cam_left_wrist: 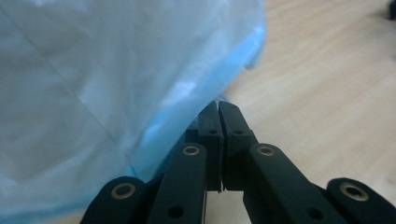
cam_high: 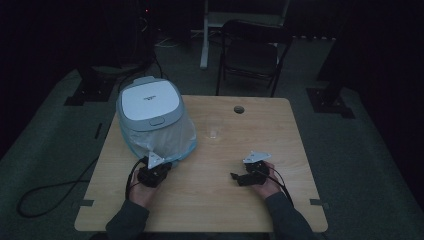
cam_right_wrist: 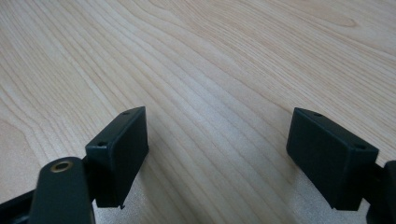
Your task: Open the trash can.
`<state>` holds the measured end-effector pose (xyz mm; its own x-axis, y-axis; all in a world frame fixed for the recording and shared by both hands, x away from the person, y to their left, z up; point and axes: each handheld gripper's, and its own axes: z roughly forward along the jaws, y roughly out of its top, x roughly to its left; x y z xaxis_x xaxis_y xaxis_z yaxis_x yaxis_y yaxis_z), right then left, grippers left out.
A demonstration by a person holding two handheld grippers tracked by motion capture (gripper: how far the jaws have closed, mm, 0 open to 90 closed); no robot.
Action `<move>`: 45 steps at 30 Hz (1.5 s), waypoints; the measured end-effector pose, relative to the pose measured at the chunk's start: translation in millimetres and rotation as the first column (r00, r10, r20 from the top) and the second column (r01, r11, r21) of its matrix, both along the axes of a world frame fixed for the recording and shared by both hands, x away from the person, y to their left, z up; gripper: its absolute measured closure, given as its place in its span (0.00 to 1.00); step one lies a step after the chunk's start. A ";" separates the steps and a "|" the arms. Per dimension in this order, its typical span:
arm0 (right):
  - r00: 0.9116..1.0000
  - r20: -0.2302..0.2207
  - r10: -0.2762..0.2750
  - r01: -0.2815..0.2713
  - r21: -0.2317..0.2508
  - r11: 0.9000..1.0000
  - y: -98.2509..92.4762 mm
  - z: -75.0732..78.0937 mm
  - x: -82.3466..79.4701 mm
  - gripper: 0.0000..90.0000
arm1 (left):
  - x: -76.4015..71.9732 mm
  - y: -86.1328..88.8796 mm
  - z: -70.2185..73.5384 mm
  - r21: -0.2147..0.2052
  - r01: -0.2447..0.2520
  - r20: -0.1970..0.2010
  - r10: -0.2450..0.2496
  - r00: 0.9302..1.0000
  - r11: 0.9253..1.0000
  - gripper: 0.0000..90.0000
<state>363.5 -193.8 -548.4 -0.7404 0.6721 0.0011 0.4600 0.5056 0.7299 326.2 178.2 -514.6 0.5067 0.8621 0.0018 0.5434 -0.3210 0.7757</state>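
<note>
A bin with a white and grey lid (cam_high: 150,102) stands at the table's back left, wrapped in a thin blue plastic bag (cam_high: 167,140). My left gripper (cam_high: 161,161) sits at the bag's near lower edge. In the left gripper view its jaws (cam_left_wrist: 218,106) are pressed together, with the bag's hem (cam_left_wrist: 163,126) caught at their tips and the film (cam_left_wrist: 116,70) drawn toward them. My right gripper (cam_high: 236,177) rests low over the table's front right, pointing left. It stands open (cam_right_wrist: 217,121) over bare wood, holding nothing.
A clear glass (cam_high: 215,127) stands mid-table, to the right of the bin. The wooden table (cam_high: 280,140) has a round cable hole (cam_high: 239,109) near its far edge. A black folding chair (cam_high: 252,52) stands beyond the table. A cable (cam_high: 45,195) loops on the floor at left.
</note>
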 end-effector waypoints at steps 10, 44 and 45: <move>1.000 0.000 0.000 0.000 0.000 1.000 0.0 0.0 0.0 0.22 | 9.8 -0.7 -3.4 0.028 -0.027 0.017 0.026 1.000 0.999 0.99; 1.000 0.000 -0.001 0.001 0.000 1.000 0.1 0.0 -0.1 0.22 | 6.6 -2.8 -15.2 0.020 -0.036 0.039 0.036 0.999 0.999 1.00; 1.000 0.000 -0.001 0.001 0.000 1.000 0.0 0.0 -0.1 0.22 | 6.7 -2.7 -15.4 0.020 -0.036 0.038 0.035 0.999 0.999 1.00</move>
<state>363.4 -193.7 -548.5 -0.7397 0.6730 0.0012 0.4604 0.5048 0.7302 332.9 175.5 -530.0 0.4751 0.8791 0.0386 0.5249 -0.3183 0.7894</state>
